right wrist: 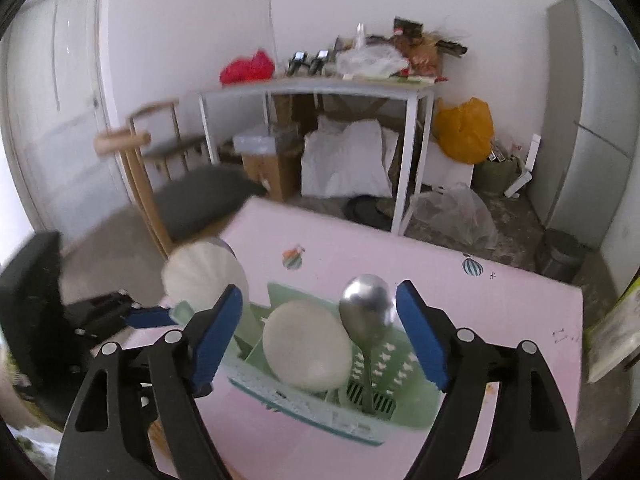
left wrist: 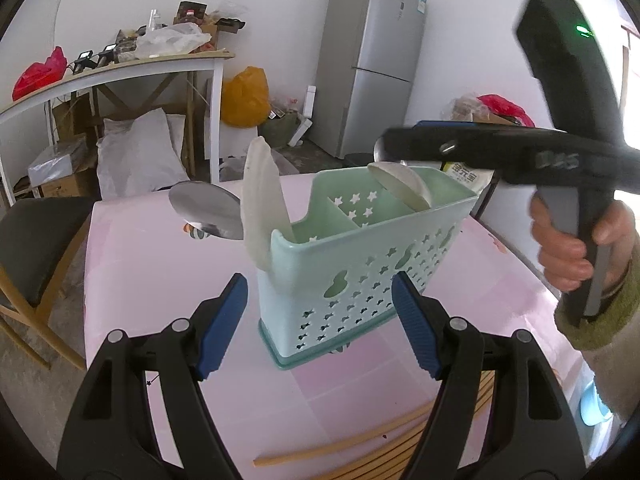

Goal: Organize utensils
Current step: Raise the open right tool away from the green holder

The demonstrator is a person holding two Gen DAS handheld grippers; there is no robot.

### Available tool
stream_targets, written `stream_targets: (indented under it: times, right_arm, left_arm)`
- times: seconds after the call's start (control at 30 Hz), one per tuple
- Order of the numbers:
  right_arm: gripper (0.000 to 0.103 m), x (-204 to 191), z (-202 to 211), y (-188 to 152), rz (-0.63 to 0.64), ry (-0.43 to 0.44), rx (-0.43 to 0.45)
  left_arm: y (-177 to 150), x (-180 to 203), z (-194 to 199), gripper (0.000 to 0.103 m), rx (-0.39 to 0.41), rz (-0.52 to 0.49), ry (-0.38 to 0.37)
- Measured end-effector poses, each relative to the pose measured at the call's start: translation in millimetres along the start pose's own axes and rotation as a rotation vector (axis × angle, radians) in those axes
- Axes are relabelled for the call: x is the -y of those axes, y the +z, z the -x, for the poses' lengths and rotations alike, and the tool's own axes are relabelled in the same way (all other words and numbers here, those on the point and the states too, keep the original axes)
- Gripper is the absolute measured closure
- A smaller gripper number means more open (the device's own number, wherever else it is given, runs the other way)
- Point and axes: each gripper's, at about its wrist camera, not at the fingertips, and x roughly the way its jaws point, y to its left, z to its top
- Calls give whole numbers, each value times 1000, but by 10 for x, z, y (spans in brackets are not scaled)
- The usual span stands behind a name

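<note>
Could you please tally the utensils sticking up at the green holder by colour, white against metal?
White: 2, the tall white scoop and the low white scoop.
Metal: 2, the large metal spoon and the small metal spoon.
Total: 4.

One green basket [left wrist: 352, 280] is standing on one pink table [left wrist: 160, 280]. Two white scoops are sticking up out of the basket, one at the near end [left wrist: 262, 204] and one at the far end [left wrist: 400, 184]. Two shiny metal spoons are showing too, one beside the near scoop [left wrist: 206, 210] and one standing in the basket [right wrist: 366, 308]. A few long wooden sticks [left wrist: 360, 444] are lying on the table; they are overlapping too much to count. One grey fridge [left wrist: 372, 60] is standing by the wall.
</note>
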Motion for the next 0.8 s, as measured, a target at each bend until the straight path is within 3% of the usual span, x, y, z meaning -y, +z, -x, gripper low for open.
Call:
stream_targets:
  times: [0.1, 0.3, 0.4, 0.53, 0.8]
  right_arm:
    - [25, 17, -113, 22, 14, -81, -53]
    - [25, 410, 160, -84, -160, -109, -34]
    - [25, 596, 253, -181, -224, -184, -53]
    - [25, 775, 331, -267, -310, -185, -58]
    - [25, 700, 401, 10, -293, -140, 23]
  left_arm:
    - [9, -19, -3, 33, 0, 3, -5]
    - [4, -66, -4, 33, 4, 5, -19]
    - [0, -67, -12, 33, 3, 0, -24]
    - [7, -65, -16, 33, 2, 0, -24]
    - [7, -81, 63, 33, 7, 4, -3]
